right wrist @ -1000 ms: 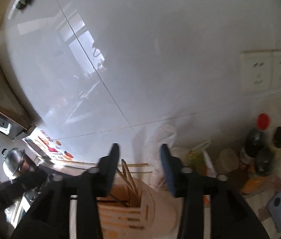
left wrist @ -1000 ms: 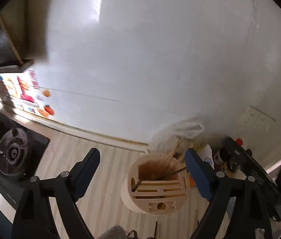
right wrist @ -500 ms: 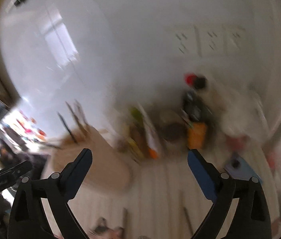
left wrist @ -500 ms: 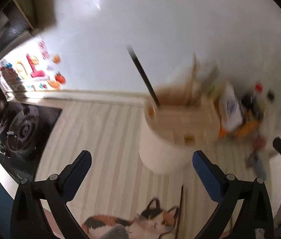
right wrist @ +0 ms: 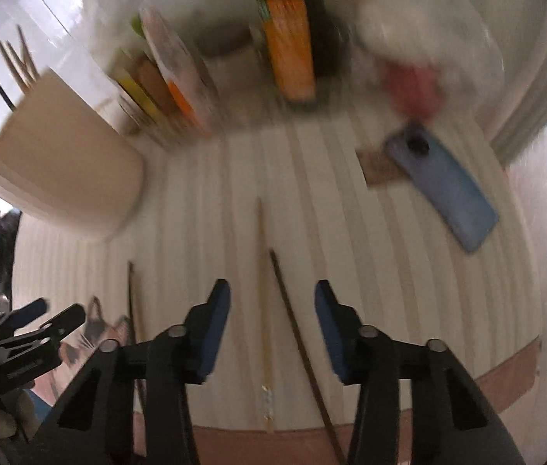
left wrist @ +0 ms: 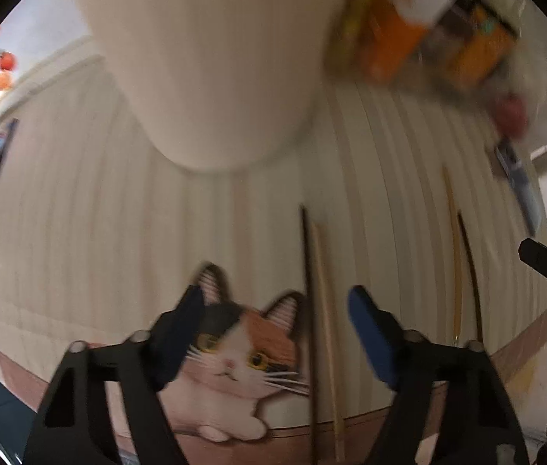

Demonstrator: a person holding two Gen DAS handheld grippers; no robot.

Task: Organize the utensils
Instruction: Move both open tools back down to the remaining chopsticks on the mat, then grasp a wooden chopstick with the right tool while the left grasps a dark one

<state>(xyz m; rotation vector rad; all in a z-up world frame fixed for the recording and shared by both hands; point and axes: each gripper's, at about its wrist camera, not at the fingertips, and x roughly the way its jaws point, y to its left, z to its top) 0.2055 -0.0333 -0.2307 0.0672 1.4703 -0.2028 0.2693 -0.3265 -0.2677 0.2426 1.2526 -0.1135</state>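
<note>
A cream utensil holder (left wrist: 211,58) stands on a striped mat; in the right wrist view the holder (right wrist: 64,162) has several chopsticks (right wrist: 18,62) sticking out. Loose chopsticks lie on the mat. My left gripper (left wrist: 275,317) is open and empty, low over a dark chopstick (left wrist: 306,290) and a light chopstick (left wrist: 325,310). My right gripper (right wrist: 272,306) is open and empty over a light chopstick (right wrist: 264,290) and a dark chopstick (right wrist: 293,317); that pair also shows in the left wrist view (left wrist: 457,263).
A cat picture (left wrist: 234,352) is printed on the mat's near edge. Orange packets and bottles (right wrist: 289,46) crowd the back by the wall. A blue phone (right wrist: 440,182) lies at the right. The left gripper shows at the lower left of the right wrist view (right wrist: 25,325).
Both grippers have dropped from above the holder down toward the mat. The right gripper's jaws, close together a second ago, have opened. The views now look at the loose chopsticks.
</note>
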